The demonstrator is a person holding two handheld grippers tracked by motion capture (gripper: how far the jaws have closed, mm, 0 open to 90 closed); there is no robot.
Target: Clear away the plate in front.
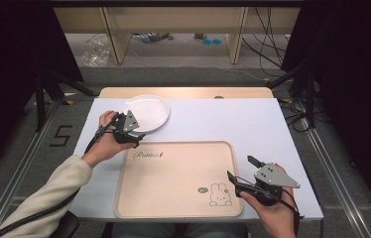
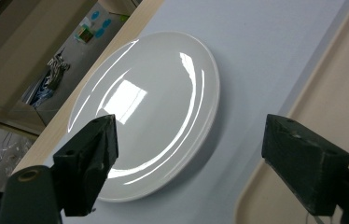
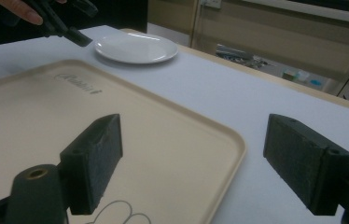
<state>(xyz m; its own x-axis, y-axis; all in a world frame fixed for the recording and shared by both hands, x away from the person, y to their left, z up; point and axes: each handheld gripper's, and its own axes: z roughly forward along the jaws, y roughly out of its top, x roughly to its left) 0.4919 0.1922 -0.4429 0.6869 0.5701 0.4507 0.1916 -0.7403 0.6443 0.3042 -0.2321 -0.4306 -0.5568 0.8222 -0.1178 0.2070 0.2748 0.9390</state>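
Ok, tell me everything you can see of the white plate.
The white plate is round, shallow and glossy, ceramic by the look, and holds nothing. It lies flat on the white table top at the far left, beyond the beige tray and clear of it. The left tool hovers open at its near edge, not gripping it.

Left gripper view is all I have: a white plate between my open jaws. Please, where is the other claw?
Observer: The right claw hovers open at the right edge of the beige tray, near its front corner.
Operator: Is something on the tray?
Observer: Nothing lies on it; it has a printed rabbit drawing at the front right.
Operator: And where is my plate on the table?
Observer: The white plate sits at the far left, beyond the tray, with the left claw at its near rim.
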